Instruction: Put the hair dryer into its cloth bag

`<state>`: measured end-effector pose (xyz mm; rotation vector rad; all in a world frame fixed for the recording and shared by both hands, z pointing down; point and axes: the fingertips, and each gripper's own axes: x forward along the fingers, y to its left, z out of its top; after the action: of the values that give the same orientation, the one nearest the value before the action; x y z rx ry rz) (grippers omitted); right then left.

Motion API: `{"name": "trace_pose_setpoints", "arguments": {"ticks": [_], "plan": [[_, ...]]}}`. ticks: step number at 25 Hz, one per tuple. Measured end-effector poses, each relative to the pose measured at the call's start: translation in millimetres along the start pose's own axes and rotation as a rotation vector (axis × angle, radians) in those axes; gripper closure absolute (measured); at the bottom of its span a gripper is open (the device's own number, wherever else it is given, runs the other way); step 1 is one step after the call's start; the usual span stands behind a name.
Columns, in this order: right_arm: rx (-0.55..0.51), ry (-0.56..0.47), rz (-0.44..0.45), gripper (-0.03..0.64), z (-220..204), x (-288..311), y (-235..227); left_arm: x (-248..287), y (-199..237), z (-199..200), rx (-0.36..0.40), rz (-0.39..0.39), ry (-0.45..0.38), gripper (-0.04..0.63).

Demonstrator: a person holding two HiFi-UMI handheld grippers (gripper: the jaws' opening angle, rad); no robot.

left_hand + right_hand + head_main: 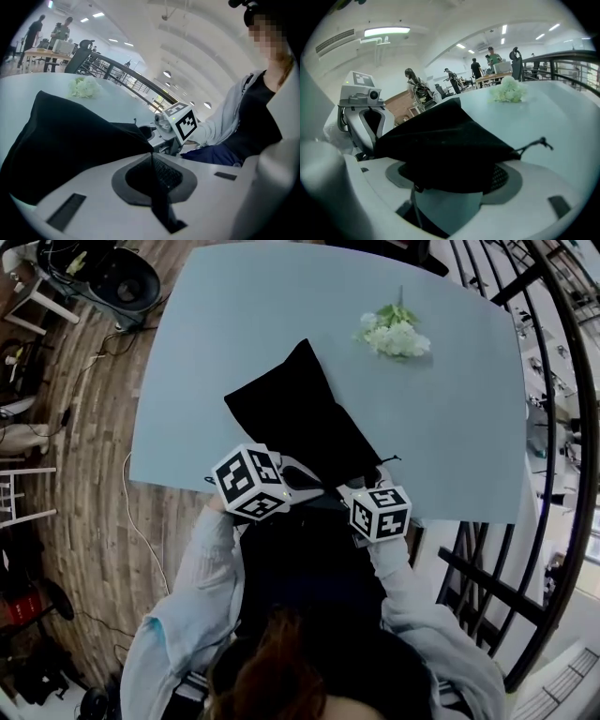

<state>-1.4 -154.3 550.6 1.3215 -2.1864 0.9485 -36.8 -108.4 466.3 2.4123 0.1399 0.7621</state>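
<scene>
The black cloth bag (300, 418) lies soft and bulging mid-frame on the pale blue table (450, 427), with its mouth toward the person. The hair dryer is hidden, probably inside the bag. The left gripper (151, 157) is clamped on the bag's rim. The right gripper (452, 183) stands wide, with cloth draped over its jaws but not pinched. A thin drawstring (536, 144) sticks out. White flowers (396, 336) sit at the upper right.

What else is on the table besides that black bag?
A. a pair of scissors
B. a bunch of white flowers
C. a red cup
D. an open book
B: a bunch of white flowers lies on the far part of the table, beyond the black cloth bag; nothing else rests there.
</scene>
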Motion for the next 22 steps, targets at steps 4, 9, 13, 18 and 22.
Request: {"name": "trace_pose_setpoints", "arguments": {"ticks": [4,9,13,18,22], "plan": [[-0.022,0.036,-0.039,0.225,-19,-18,-16,18,2,-16,-0.003,0.066,0.042,0.575],[-0.007,0.052,-0.087,0.218,-36,-36,-39,33,7,-26,-0.01,0.134,0.011,0.575],[0.005,0.03,-0.125,0.213,-34,-53,-59,41,9,-35,-0.054,0.18,-0.049,0.574],[-0.005,-0.007,-0.132,0.214,-26,-66,-80,52,15,-53,-0.112,0.284,-0.108,0.574],[-0.002,-0.059,-0.114,0.218,-13,-73,-89,54,19,-56,-0.13,0.356,-0.165,0.574]]}}
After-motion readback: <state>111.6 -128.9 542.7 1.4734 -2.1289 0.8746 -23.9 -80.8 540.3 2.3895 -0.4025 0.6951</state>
